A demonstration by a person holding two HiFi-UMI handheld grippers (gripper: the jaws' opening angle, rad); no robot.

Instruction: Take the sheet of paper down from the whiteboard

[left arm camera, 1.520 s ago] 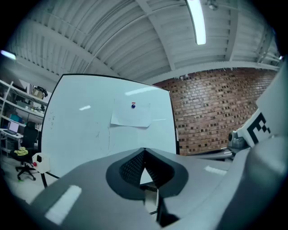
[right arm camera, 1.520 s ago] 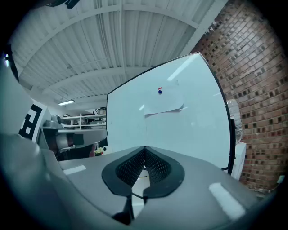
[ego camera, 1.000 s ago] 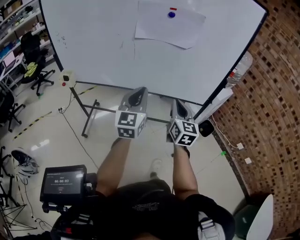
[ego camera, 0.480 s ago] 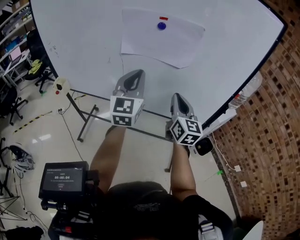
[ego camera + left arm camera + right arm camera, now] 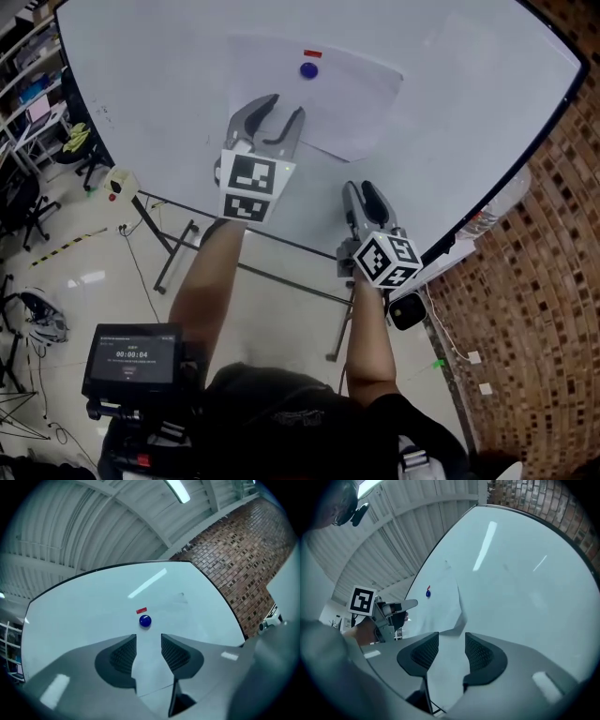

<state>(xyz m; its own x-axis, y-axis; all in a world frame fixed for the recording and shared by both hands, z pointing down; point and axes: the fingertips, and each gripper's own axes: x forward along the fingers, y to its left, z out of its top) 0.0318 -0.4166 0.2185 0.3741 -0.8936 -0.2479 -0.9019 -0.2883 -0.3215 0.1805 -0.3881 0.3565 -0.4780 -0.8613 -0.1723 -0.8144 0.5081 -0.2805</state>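
A white sheet of paper (image 5: pixel 352 94) hangs on the whiteboard (image 5: pixel 459 103), pinned by a round blue magnet (image 5: pixel 308 69) with a small red strip (image 5: pixel 313 53) just above it. My left gripper (image 5: pixel 279 111) is raised in front of the sheet's lower left part. Its jaws are opening and nothing is between them. In the left gripper view the magnet (image 5: pixel 145 620) sits straight ahead above the jaw gap. My right gripper (image 5: pixel 361 191) is lower, below the sheet's bottom edge, jaws opening and empty. The right gripper view shows the sheet (image 5: pixel 440 606) ahead and the left gripper (image 5: pixel 401 606) beside it.
A brick wall (image 5: pixel 553 281) stands to the right of the board. The board's metal stand (image 5: pixel 173 248) reaches the floor below it. Office chairs (image 5: pixel 23 192) are at the far left. A screen device (image 5: pixel 131 361) hangs at the person's left side.
Both grippers have risen toward the whiteboard, the left one farther, up to the sheet. Both pairs of jaws went from shut to open.
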